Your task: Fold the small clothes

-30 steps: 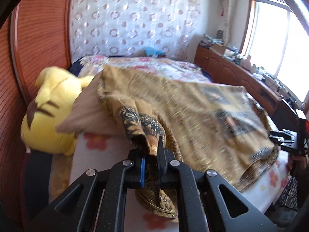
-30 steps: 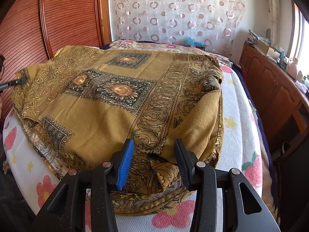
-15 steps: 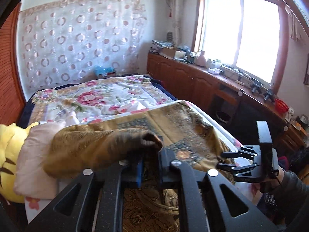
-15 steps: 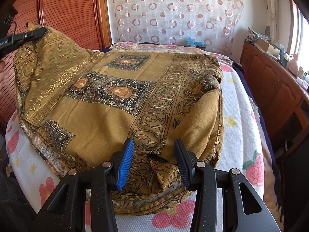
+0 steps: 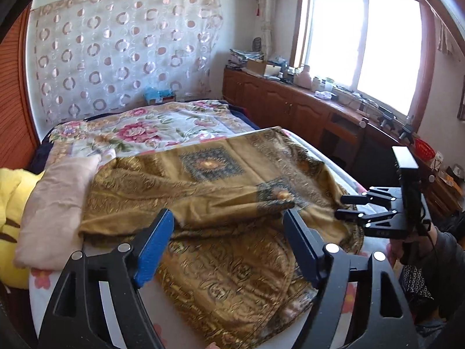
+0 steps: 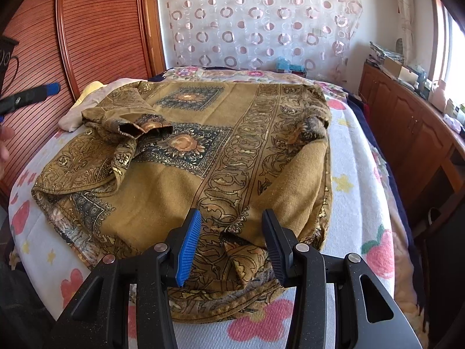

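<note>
Your left gripper [image 5: 228,245] and right gripper [image 6: 229,244] both stand wide, holding nothing. One sleeve [image 6: 136,119] of the patterned garment [image 6: 232,157] lies folded inward; remaining folds appear undone.

A bed [image 5: 180,122] with a flowered cover fills the room. At its left side lie a pink pillow [image 5: 55,203] and, just beside it, a yellow plush toy [image 5: 11,192]. A sheer curtain with ring patterns [image 6: 261,20] hangs behind. A wooden counter [image 5: 305,101] under the bright window [image 5: 363,35] carries boxes and bottles. A reddish slatted panel [image 6: 98,29] stands left.
</note>
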Motion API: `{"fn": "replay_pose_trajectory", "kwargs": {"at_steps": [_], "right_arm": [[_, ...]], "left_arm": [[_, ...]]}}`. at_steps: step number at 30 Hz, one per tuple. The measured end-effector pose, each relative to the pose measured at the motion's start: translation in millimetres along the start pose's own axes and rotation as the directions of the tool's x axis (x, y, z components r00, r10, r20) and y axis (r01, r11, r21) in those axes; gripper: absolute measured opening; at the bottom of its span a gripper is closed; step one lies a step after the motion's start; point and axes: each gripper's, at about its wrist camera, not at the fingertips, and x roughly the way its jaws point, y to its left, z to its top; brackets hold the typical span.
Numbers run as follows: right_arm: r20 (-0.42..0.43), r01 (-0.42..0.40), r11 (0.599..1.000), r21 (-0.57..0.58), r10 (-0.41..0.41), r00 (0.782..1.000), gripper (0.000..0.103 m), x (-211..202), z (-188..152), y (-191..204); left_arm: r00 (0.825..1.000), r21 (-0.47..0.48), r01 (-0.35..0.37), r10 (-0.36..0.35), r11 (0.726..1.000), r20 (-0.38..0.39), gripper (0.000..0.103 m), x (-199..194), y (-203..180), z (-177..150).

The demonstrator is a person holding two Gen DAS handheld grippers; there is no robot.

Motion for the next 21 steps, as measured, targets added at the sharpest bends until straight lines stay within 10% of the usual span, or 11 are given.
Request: {"fn": "replay_pose_trajectory", "kwargs": {"at_steps": [21], "right_arm": [[-0.068,-0.129,0.933,-0.336,0.113,0.991,0.057,67.2,83.7,123.6]], "left_arm": [[0.994,-0.101,-0.109,0.107,0.989,-0.030,0.079,-9.8,45.1,-47.3]]}}
